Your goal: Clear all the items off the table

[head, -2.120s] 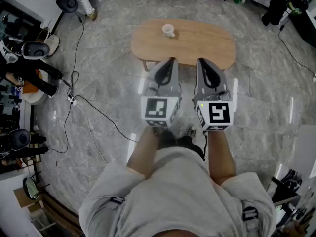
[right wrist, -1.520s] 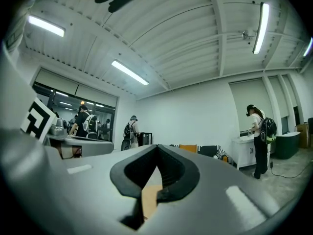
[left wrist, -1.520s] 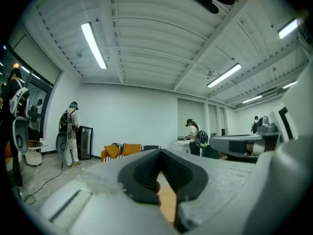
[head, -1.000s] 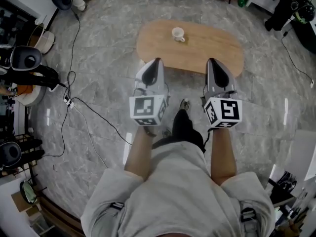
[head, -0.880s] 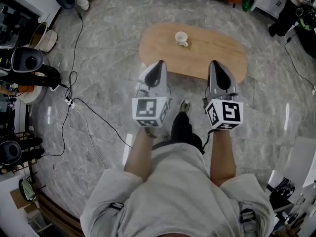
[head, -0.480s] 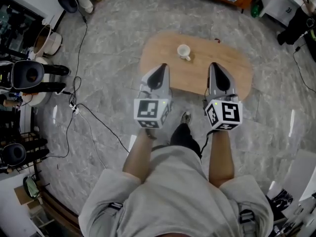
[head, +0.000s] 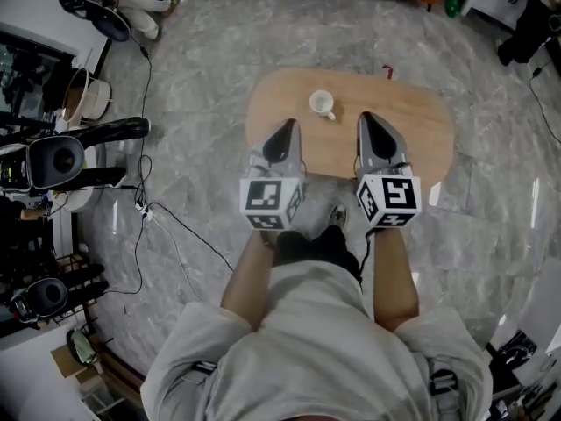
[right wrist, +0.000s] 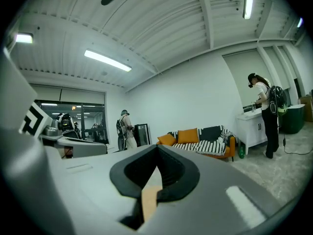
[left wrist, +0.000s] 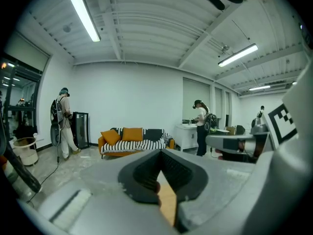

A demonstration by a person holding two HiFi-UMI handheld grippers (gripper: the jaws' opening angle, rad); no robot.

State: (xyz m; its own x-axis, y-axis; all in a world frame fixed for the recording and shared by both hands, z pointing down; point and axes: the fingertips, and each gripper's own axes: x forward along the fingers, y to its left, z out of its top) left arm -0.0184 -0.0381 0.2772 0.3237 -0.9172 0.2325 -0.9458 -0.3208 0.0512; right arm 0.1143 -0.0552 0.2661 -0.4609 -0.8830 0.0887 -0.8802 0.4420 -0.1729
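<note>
White cup [head: 323,104] stands alone on the oval wooden desk [head: 412,125], toward its far-left part, its handle turned to the near right. The person stands at the desk's near edge with both claws held out over the top. The left claw [head: 284,128] and the right claw [head: 367,118] flank the cup and touch nothing. Both are clenched and empty, jaws together in each gripper view. An orange sofa [left wrist: 133,140] with striped cushions lines the far wall, and cables [head: 166,222] trail across the grey marble floor [head: 202,77].
</note>
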